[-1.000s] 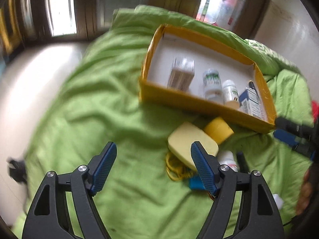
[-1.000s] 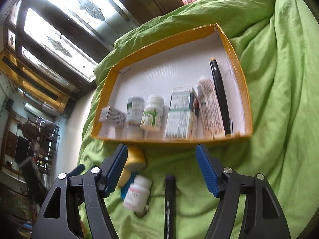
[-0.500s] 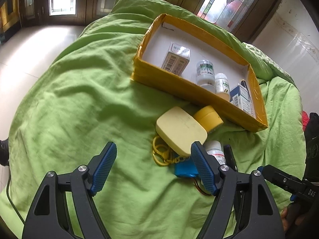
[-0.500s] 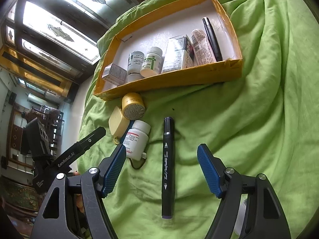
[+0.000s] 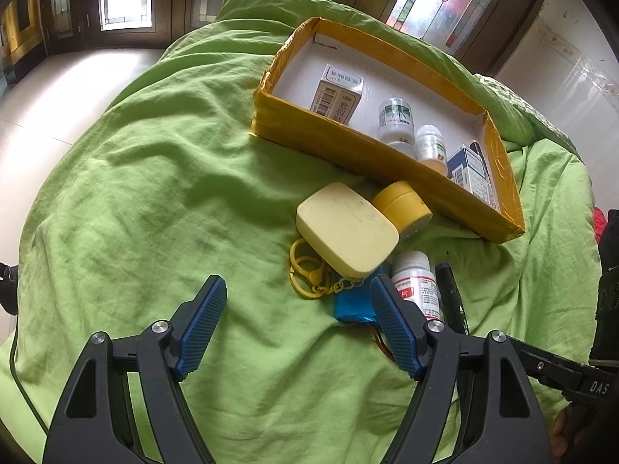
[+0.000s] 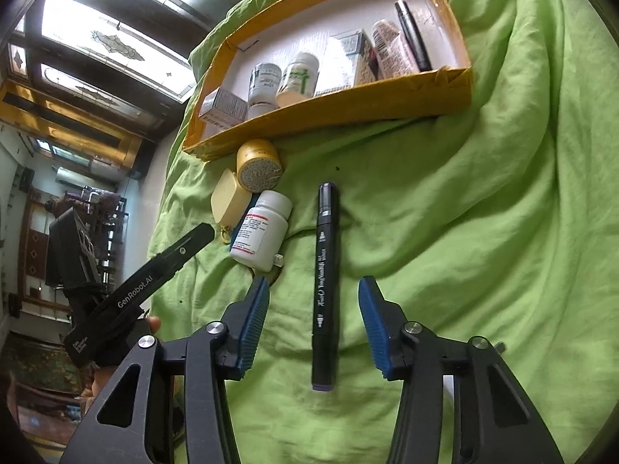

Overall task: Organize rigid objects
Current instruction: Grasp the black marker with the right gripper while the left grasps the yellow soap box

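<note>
**Inspector:** Where is the black marker (image 6: pixel 325 282)?

**Assistant:** On the green bedcover (image 6: pixel 483 193), between the right gripper (image 6: pixel 314 323) pads, long axis running near to far. Jaws have just been closing, not yet touching it. Smooth, rigid cylinder.

**Inspector:** The left gripper (image 5: pixel 298 321)?

**Assistant:** Spread wide, empty, farther off. Yellow cardboard tray (image 6: pixel 348 106) lies beyond.

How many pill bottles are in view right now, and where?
3. Two pill bottles stand side by side in the yellow box: one, another. A third lies on the green sheet beside the black marker. Others may be hidden.
</note>
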A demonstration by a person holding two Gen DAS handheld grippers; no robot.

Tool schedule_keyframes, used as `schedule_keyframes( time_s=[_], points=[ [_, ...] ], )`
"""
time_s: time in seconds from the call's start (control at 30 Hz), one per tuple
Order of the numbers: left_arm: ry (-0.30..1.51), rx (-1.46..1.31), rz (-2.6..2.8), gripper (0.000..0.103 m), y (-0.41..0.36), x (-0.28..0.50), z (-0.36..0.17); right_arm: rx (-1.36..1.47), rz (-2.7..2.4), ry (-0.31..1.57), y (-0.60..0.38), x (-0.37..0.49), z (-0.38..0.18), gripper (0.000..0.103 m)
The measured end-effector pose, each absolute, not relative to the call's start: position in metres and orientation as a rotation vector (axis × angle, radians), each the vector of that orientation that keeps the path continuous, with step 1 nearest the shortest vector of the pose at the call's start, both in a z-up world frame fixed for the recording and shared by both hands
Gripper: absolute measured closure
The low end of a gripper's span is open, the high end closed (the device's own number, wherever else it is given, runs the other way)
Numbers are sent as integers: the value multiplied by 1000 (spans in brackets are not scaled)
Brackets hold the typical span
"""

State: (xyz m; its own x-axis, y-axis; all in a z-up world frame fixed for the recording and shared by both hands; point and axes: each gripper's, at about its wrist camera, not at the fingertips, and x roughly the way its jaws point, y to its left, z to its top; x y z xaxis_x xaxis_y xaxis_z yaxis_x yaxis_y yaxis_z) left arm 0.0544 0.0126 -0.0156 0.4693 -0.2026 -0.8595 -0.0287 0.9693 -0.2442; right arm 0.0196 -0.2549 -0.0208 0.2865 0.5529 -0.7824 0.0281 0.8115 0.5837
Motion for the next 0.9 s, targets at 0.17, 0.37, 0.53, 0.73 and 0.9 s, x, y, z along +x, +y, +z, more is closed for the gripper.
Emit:
schedule_keyframes(
  time_s=[0.17, 0.37, 0.53, 0.73, 0.9],
  points=[
    [1072, -229, -114, 26, 10, 54, -14, 587, 399, 1293, -255, 18, -32, 74],
    [1073, -224, -112, 26, 8, 55, -15, 540, 376, 1350, -238, 19, -51, 79],
    [1057, -134, -70, 26, -2, 55, -14, 391, 339, 1347, -223, 16, -46, 90],
    [1064, -117, -94, 26, -21, 72, -7, 372, 343, 1354, -218, 16, -44, 90],
    [1151, -147, -43, 26, -36, 97, -20, 404, 349, 1361, -219, 17, -46, 90]
  ],
)
